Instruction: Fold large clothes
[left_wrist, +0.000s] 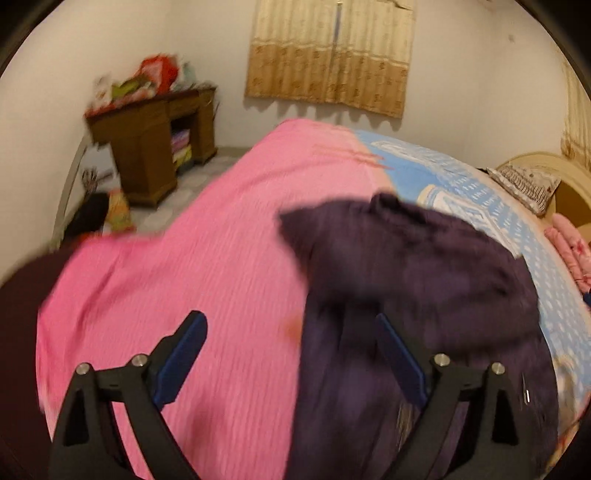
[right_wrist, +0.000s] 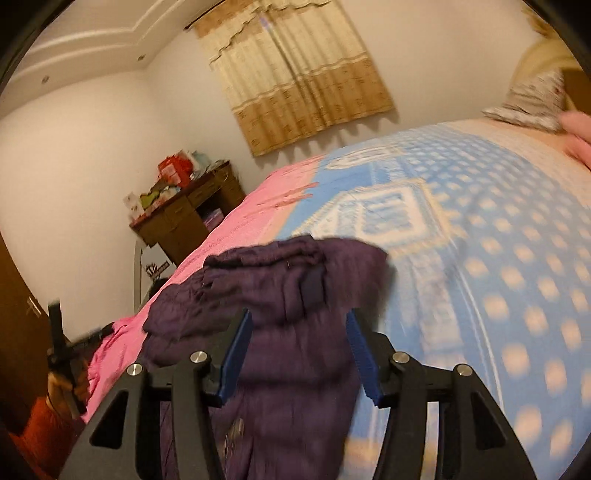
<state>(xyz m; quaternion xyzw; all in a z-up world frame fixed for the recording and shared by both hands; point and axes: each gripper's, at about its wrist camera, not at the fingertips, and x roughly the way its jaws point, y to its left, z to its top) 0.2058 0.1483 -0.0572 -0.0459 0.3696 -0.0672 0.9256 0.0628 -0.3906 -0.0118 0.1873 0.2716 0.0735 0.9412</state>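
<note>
Garment: a dark purple garment (left_wrist: 417, 280) lies bunched on the bed, partly on the pink sheet (left_wrist: 207, 266) and partly on the blue patterned cover (left_wrist: 461, 184); its far edge is rumpled into a ridge (right_wrist: 273, 254).
Left gripper: the left gripper (left_wrist: 291, 332) hangs over the bed with its jaws spread wide; one blue pad (left_wrist: 184, 354) is above the pink sheet, the other above the purple cloth. Nothing is pinched between them.
Right gripper: the right gripper (right_wrist: 299, 328) hovers over the garment with jaws partly apart. Purple cloth shows in the gap, but the pads (right_wrist: 236, 354) do not press on it, so it holds nothing.
Bed: pink sheet on the side nearer the desk, blue cover with pale squares toward the headboard (left_wrist: 554, 173); a patterned pillow (left_wrist: 524, 181) lies by the headboard.
Room: a brown wooden desk (left_wrist: 147, 147) stands in the corner with bags and clutter heaped on top (left_wrist: 144, 81); a beige curtain (left_wrist: 328, 55) hangs on the wall behind the bed.
Sharpness: both views are smeared, so fine detail of the garment cannot be made out.
Left edge, right view: a black frame (right_wrist: 55, 332) shows beside the bed; what it is I cannot tell.
</note>
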